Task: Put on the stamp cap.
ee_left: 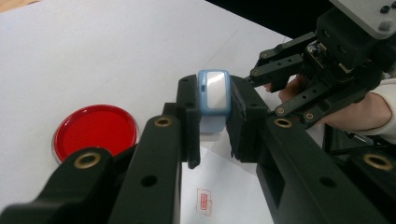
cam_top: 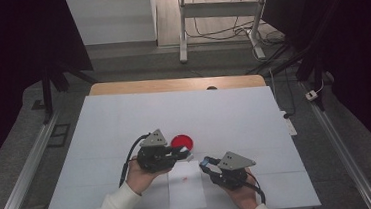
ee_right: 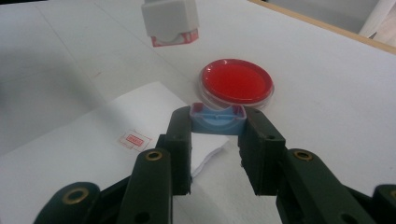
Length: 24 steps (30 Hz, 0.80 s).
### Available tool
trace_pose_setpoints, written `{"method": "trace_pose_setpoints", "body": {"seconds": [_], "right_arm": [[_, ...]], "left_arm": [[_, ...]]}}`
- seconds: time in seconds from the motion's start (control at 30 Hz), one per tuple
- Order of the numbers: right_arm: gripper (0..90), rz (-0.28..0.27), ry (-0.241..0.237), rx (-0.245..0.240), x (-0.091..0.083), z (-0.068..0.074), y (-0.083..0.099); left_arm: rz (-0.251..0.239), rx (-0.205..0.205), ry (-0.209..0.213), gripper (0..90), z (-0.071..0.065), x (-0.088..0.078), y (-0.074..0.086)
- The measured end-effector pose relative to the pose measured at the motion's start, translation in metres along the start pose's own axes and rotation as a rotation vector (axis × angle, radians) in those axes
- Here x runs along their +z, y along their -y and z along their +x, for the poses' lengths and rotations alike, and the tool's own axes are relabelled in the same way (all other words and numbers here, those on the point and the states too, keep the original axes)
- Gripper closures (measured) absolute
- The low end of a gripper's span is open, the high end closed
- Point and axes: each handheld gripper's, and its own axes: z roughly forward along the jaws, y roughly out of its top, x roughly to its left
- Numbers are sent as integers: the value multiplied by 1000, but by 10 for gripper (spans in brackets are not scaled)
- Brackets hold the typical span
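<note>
Your left tool [ee_left: 212, 123] clamps the light, rigid stamp [ee_left: 213, 95]; your right tool [ee_right: 217, 135] clamps its slippery blue cap [ee_right: 217, 119] by the sides.

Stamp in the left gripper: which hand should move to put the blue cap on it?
Right, probably. The right gripper is shut on the blue cap, with the stamp hanging just ahead of its jaws, nothing between. The left gripper, shut on the stamp, can hold steady.

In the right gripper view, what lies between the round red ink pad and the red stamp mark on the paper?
The right gripper, shut on a small blue cap, sits between the red ink pad and stamp mark, over the white paper's edge.
</note>
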Motion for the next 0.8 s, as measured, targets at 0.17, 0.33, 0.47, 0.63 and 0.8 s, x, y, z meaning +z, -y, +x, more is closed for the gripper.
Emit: {"method": "trace_pose_setpoints", "body": {"seconds": [0.17, 0.33, 0.47, 0.63, 0.8], "right_arm": [[655, 0, -1, -1, 2, 2, -1], [654, -1, -3, -3, 6, 5, -2], [655, 5, -12, -8, 9, 7, -3], [654, 5, -14, -11, 13, 10, -5], [655, 1, -17, -7, 17, 12, -6]], "left_arm": [[0, -1, 2, 750, -1, 1, 0], [0, 0, 2, 750, -1, 2, 0], [-2, -2, 0, 750, 0, 2, 0], [0, 4, 3, 750, -1, 2, -1], [2, 1, 3, 750, -1, 3, 0]]}}
